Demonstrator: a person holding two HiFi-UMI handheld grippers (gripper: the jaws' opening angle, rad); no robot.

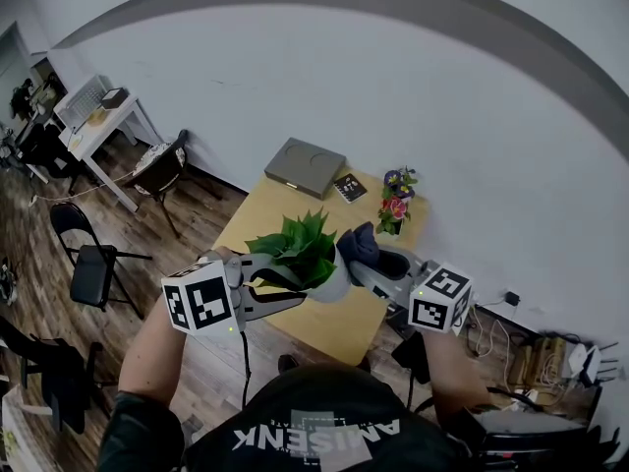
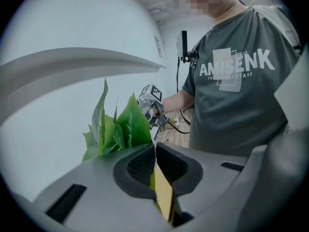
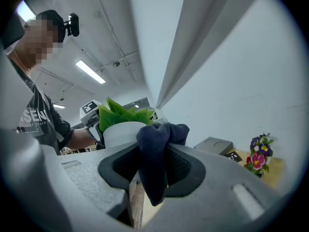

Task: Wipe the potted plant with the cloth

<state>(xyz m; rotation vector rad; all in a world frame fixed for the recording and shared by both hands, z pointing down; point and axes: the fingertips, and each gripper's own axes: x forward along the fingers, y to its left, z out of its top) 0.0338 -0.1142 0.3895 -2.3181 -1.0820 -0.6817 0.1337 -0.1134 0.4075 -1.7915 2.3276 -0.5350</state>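
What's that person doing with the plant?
A person is cleaning a potted plant. The left gripper is clamped on the white pot's rim and holds it up over the wooden table. The right gripper pinches a dark blue cloth right at the pot's side.

Wooden table (image 1: 280, 205) bears grey box (image 1: 306, 167), booklet (image 1: 347, 187) (dark), flowers (image 1: 395, 203).

You're in an office-like workroom: a black folding chair (image 1: 86, 259) and a white desk (image 1: 98, 131) left of the worktop (image 1: 257, 214), cables (image 1: 488, 334) right.
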